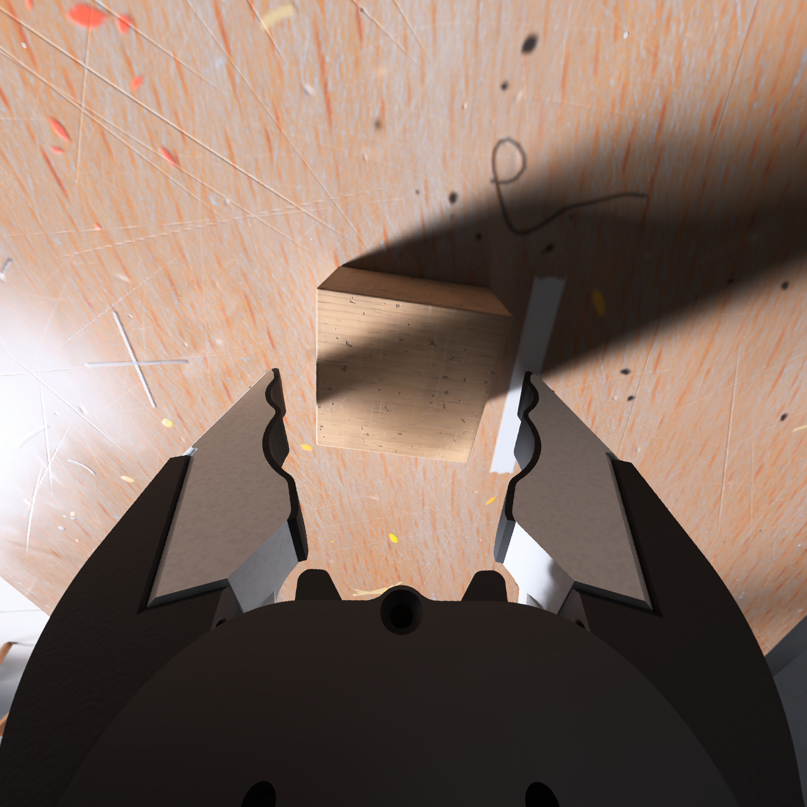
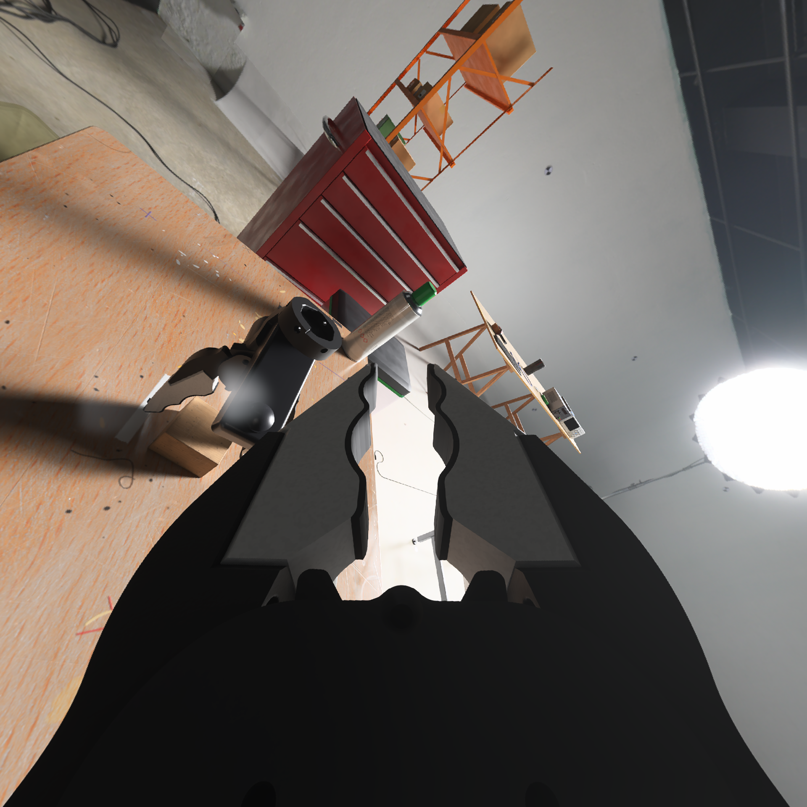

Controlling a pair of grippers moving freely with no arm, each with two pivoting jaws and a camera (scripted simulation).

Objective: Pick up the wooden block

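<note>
The wooden block (image 1: 401,367) is a pale cube standing on the scratched orange-brown table (image 1: 174,196). In the left wrist view my left gripper (image 1: 401,372) is open and hovers just above the block, its two fingers spread wider than the block and not touching it. A shadow band crosses the block's top. In the right wrist view the block (image 2: 187,441) sits at the left, with the left gripper's fingers (image 2: 187,384) over it. My right gripper (image 2: 402,367) is off to the side, near the table's edge, empty, its jaws a narrow gap apart.
A white tape strip (image 1: 528,371) lies flat just right of the block. A spray can with a green cap (image 2: 384,323) stands near the table's edge. Beyond the table are a red drawer cabinet (image 2: 362,227), orange shelving (image 2: 476,65) and a bright lamp (image 2: 755,428).
</note>
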